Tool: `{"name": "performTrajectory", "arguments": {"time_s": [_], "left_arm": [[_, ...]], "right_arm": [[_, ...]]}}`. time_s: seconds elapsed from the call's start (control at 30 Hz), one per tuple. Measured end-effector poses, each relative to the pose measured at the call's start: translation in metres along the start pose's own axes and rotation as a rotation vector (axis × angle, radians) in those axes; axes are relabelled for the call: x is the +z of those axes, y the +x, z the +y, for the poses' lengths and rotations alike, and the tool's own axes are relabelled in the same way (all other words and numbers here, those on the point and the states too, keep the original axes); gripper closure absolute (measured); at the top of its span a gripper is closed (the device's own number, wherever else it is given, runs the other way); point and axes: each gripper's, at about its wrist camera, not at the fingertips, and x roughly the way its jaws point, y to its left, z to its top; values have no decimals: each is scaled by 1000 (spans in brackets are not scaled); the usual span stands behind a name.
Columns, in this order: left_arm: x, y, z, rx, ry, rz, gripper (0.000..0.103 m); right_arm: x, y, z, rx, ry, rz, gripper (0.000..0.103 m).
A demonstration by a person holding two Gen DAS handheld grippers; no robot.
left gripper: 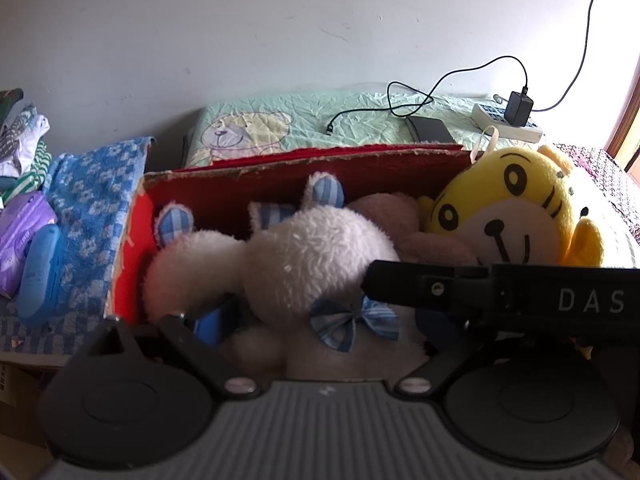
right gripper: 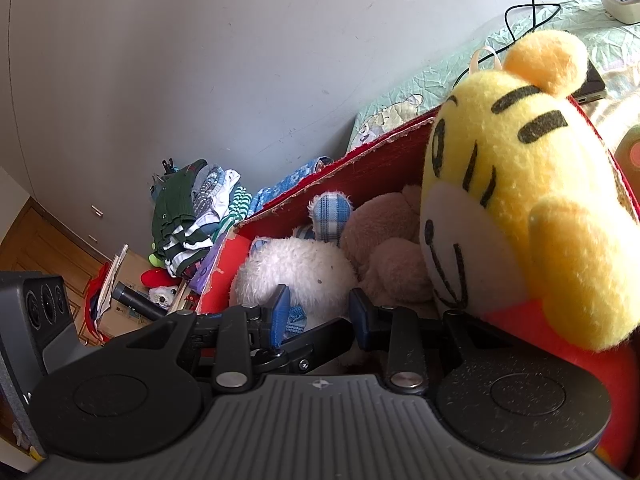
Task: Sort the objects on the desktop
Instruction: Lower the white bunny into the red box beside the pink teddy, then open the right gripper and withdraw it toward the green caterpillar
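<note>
Right claw (right gripper: 320,312) released | left claw (left gripper: 312,324) released over fluffy white bunny (left gripper: 304,256)

White plush (left gripper: 312,256) and yellow tiger (left gripper: 508,216) fill red box (left gripper: 280,176)

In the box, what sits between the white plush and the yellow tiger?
A pinkish-brown plush lies between the white plush and yellow tiger, shown in both wrist views.

Three soft toys are crowding the red box (left gripper: 192,196): white bear (left gripper: 304,256), pink toy (left gripper: 392,220), yellow tiger (left gripper: 508,216). Only a gap behind the bear, along the back wall, is staying free.
</note>
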Motion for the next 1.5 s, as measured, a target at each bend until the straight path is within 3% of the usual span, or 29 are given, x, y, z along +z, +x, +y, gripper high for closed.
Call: {"name": "performTrajectory", "arguments": {"time_s": [0.37, 0.47, 0.6, 0.87, 1.07, 1.33, 1.5], "left_arm": [[2, 0, -4, 36, 13, 18, 1], [2, -3, -6, 49, 2, 21, 1], [0, -6, -8, 100, -19, 26, 1], [-3, -7, -5, 176, -121, 67, 1], [-5, -18, -15, 236, -141, 65, 1], [-6, -35, -20, 242, -188, 68, 1], [-4, -46, -28, 227, -161, 55, 1]], "right_arm": [[1, -1, 1, 2, 4, 23, 67], [1, -5, 1, 21, 7, 33, 60], [1, -10, 2, 49, 1, 41, 55], [7, -19, -2, 84, -8, 85, 56], [8, -25, 0, 91, -29, 102, 55], [11, -42, -2, 114, -11, 95, 52], [11, -56, 4, 142, -14, 73, 50]]}}
